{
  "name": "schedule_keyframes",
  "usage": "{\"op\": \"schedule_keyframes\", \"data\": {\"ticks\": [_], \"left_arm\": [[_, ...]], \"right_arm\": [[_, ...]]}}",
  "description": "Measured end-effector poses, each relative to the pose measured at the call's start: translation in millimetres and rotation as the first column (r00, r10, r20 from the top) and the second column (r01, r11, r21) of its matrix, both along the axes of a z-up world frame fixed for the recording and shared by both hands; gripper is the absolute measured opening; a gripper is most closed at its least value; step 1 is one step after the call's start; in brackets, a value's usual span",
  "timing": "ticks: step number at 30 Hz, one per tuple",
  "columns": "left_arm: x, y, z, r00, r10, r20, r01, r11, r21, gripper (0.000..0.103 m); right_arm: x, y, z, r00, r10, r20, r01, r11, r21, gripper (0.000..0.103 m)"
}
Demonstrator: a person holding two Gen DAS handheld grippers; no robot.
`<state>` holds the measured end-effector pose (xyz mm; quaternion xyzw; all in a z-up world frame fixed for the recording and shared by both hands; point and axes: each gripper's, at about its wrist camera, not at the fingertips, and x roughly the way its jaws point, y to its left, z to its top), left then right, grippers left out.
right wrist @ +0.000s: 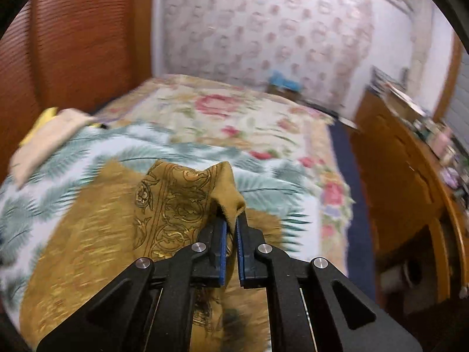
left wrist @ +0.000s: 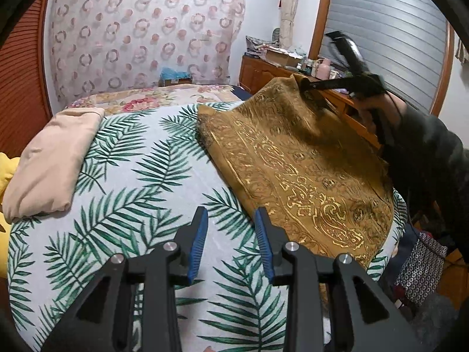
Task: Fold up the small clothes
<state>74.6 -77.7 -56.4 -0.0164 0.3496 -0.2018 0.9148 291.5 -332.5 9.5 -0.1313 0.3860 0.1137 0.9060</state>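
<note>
A folded beige garment (left wrist: 49,158) lies at the bed's (left wrist: 140,193) left. The left gripper (left wrist: 231,246) hovers, jaws spread, beside the ochre patterned cloth (left wrist: 307,176). The right gripper (right wrist: 230,228), blurred, apparently pinches its raised corner.

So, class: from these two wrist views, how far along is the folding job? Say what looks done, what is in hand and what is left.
Done: a beige garment lies folded at the far side of the leaf-print sheet. In hand: the right gripper is shut on a corner of the gold patterned cloth, lifting it. The left gripper is open, holding nothing, beside the cloth's near edge. Left: the cloth is mostly spread out, so its fold is unfinished.
</note>
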Motion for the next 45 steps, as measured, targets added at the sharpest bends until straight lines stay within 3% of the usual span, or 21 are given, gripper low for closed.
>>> {"op": "schedule_keyframes", "data": {"ticks": [4, 8, 9, 12, 13, 21, 29, 37, 45], "left_arm": [[-0.5, -6.8, -6.4, 1.0, -0.016, -0.018, 0.016, 1.0, 0.002, 0.031], [-1.6, -13.5, -9.4, 0.999, -0.029, -0.031, 0.029, 1.0, 0.003, 0.032], [-2.2, -15.7, -9.8, 0.999, -0.036, -0.034, 0.036, 0.999, 0.002, 0.032], [-3.8, -23.2, -9.1, 0.998, -0.051, -0.035, 0.051, 0.999, 0.007, 0.032], [-4.5, -26.0, -8.5, 0.998, -0.055, -0.034, 0.056, 0.998, 0.009, 0.032], [-5.5, -38.4, -6.4, 0.996, -0.082, -0.042, 0.082, 0.997, 0.011, 0.033], [-7.5, -54.9, -9.8, 0.993, -0.104, -0.062, 0.107, 0.994, 0.039, 0.033], [-14.5, -70.4, -19.2, 0.985, -0.14, -0.104, 0.146, 0.988, 0.054, 0.033], [-24.0, -75.7, -29.7, 0.979, -0.144, -0.145, 0.154, 0.986, 0.058, 0.033]], "right_arm": [[32.9, -26.3, -21.8, 0.991, -0.127, -0.048, 0.125, 0.991, -0.045, 0.003], [37.5, -28.0, -29.3, 0.989, -0.14, -0.048, 0.137, 0.989, -0.05, 0.003], [36.2, -28.1, -28.8, 0.989, -0.136, -0.049, 0.134, 0.99, -0.045, 0.009], [25.2, -30.3, -21.9, 0.991, -0.122, -0.05, 0.12, 0.992, -0.028, 0.054], [17.9, -31.4, -18.3, 0.993, -0.11, -0.05, 0.109, 0.994, -0.019, 0.057], [-76.4, -41.2, -3.8, 0.999, -0.024, -0.042, 0.026, 0.999, 0.035, 0.057], [-158.0, -46.9, -18.7, 0.998, 0.005, -0.055, 0.0, 0.995, 0.095, 0.057], [-200.4, -52.7, -39.7, 0.996, -0.015, -0.083, 0.025, 0.992, 0.123, 0.057], [-223.2, -53.0, -35.4, 0.998, -0.009, -0.067, 0.019, 0.99, 0.142, 0.057]]}}
